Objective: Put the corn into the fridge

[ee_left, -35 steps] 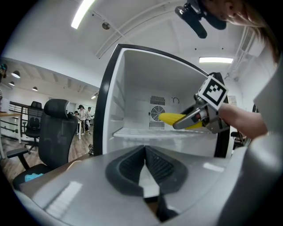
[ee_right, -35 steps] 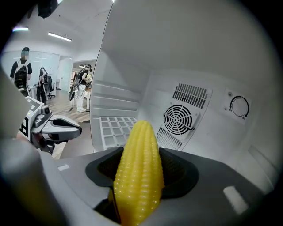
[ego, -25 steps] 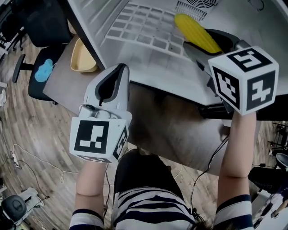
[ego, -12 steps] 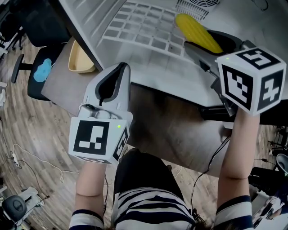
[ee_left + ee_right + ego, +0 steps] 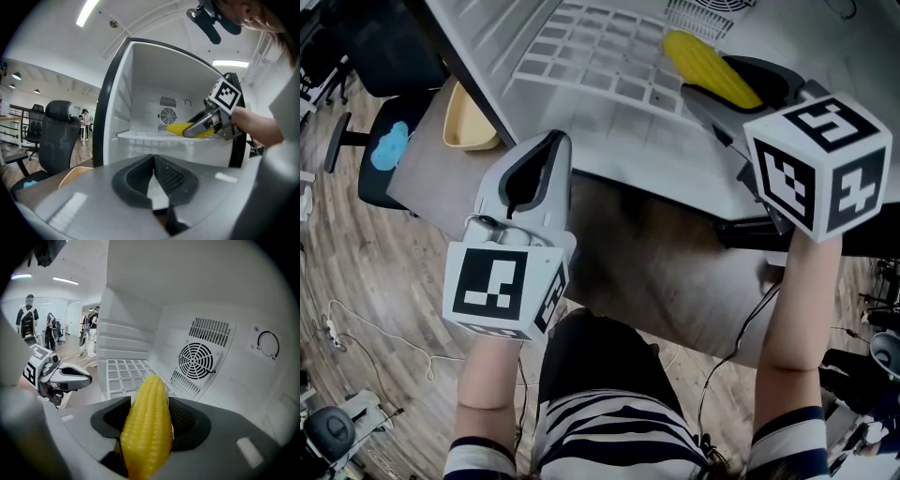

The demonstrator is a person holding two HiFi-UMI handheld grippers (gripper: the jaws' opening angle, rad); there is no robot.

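Note:
A yellow corn cob (image 5: pixel 146 425) is clamped between the jaws of my right gripper (image 5: pixel 149 427), its tip pointing into the open white fridge (image 5: pixel 609 122). In the head view the corn (image 5: pixel 708 66) hangs just above the fridge's white grid shelf (image 5: pixel 591 56), near the round fan grille (image 5: pixel 197 359) on the back wall. My left gripper (image 5: pixel 534 173) stays outside, in front of the fridge's lower edge, jaws shut with nothing between them. From the left gripper view, the corn (image 5: pixel 177 128) and the right gripper (image 5: pixel 206 123) show inside the fridge.
A tan bowl (image 5: pixel 467 122) sits on a grey table (image 5: pixel 427 169) left of the fridge. A black office chair (image 5: pixel 389 89) with a blue item stands beyond. The fridge's dark door frame (image 5: pixel 105 112) borders the opening. People stand far off in the room.
The right gripper with the corn has shifted only slightly; the left gripper has stayed put.

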